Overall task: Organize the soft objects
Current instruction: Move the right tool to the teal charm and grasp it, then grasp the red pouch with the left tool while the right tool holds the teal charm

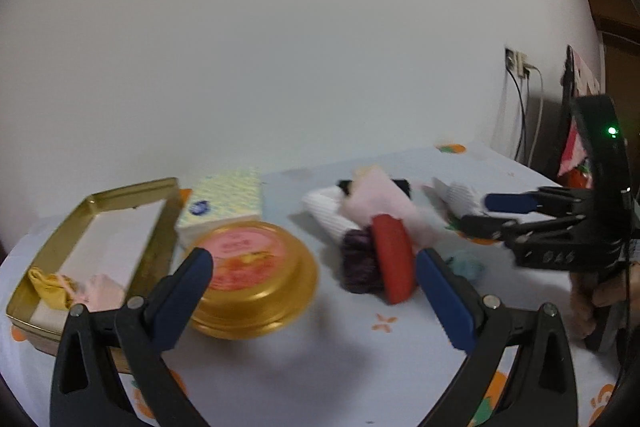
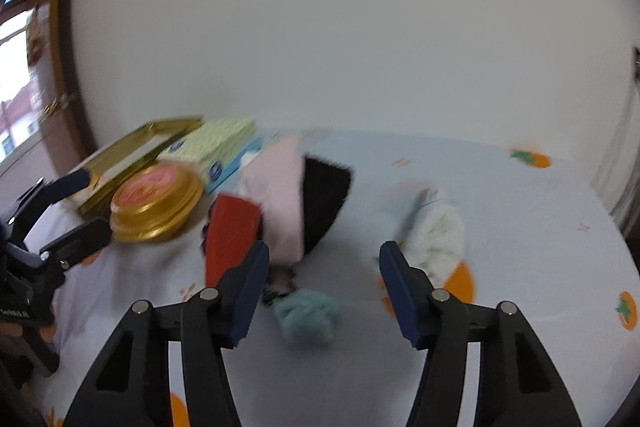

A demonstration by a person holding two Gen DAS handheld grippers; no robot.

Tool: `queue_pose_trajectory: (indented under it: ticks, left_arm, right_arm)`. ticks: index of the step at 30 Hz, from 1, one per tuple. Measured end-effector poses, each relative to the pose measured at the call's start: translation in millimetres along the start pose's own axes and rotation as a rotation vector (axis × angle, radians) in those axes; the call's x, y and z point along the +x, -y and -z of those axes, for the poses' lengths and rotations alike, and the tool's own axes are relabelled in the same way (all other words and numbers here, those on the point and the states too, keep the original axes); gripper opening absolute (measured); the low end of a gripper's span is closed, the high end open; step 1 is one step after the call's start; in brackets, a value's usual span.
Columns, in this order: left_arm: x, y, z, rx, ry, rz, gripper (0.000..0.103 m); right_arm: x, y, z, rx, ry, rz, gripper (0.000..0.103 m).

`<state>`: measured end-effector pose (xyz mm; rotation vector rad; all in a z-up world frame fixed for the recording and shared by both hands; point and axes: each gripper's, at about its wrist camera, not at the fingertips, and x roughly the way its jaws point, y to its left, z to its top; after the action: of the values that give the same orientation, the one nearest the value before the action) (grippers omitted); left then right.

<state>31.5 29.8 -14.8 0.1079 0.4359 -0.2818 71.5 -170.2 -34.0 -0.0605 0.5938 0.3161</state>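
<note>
A pile of soft things lies mid-table: a red piece (image 1: 393,259), a dark purple knit (image 1: 357,261), a pink cloth (image 1: 385,202), a white ribbed sock (image 1: 327,215), a teal bundle (image 1: 466,264). An open gold tin (image 1: 158,225) at the left holds a yellow cloth (image 1: 50,285) and a pink one (image 1: 105,291). My left gripper (image 1: 314,297) is open and empty, low over the table before the pile. My right gripper (image 2: 322,287) is open and empty just above the teal bundle (image 2: 306,319). Red piece (image 2: 232,235), pink cloth (image 2: 280,203), black cloth (image 2: 324,199) and white sock (image 2: 436,231) lie beyond it.
A round gold tin with a pink lid (image 1: 250,275) stands beside the open tin, with a tissue pack (image 1: 224,199) behind it. A white wall runs close behind the table. Cables and a socket (image 1: 518,65) are at the far right. The cloth has orange fruit prints (image 2: 460,283).
</note>
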Motion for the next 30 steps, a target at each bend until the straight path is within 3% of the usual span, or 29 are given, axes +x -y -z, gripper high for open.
queue_pose_trajectory:
  ticks: [5,7,8,14,23,27,30]
  left_arm:
    - [2,14,1,0.047,-0.014,0.01,0.102]
    - [3,15,1,0.045,-0.023,0.012,0.102]
    - [4,14,1,0.039,-0.03,0.013,0.102]
    - [10,11,2,0.017,-0.062,0.022,0.102]
    - [17,24,1,0.044,-0.091,0.076,0.102]
    - [28,34,-2,-0.007,-0.133,0.169,0.096]
    - [42,47,-4,-0.012,-0.176,0.215,0.088]
  right_arm:
    - [29,-24,5,-0.107,-0.155,-0.046,0.054]
    - [41,-30,8,-0.132,-0.221,-0.041,0.039]
    - [46,-31,10,-0.14,-0.248,-0.029,0.038]
    - [40,-25,13,-0.139,-0.245,-0.027,0.025]
    - [1,24,20,0.099,-0.155,-0.207,0.018]
    - [-25,45,14,0.241,-0.01,-0.346,0.017]
    - [-42,54,12,0.284,0.084,-0.355,0.018]
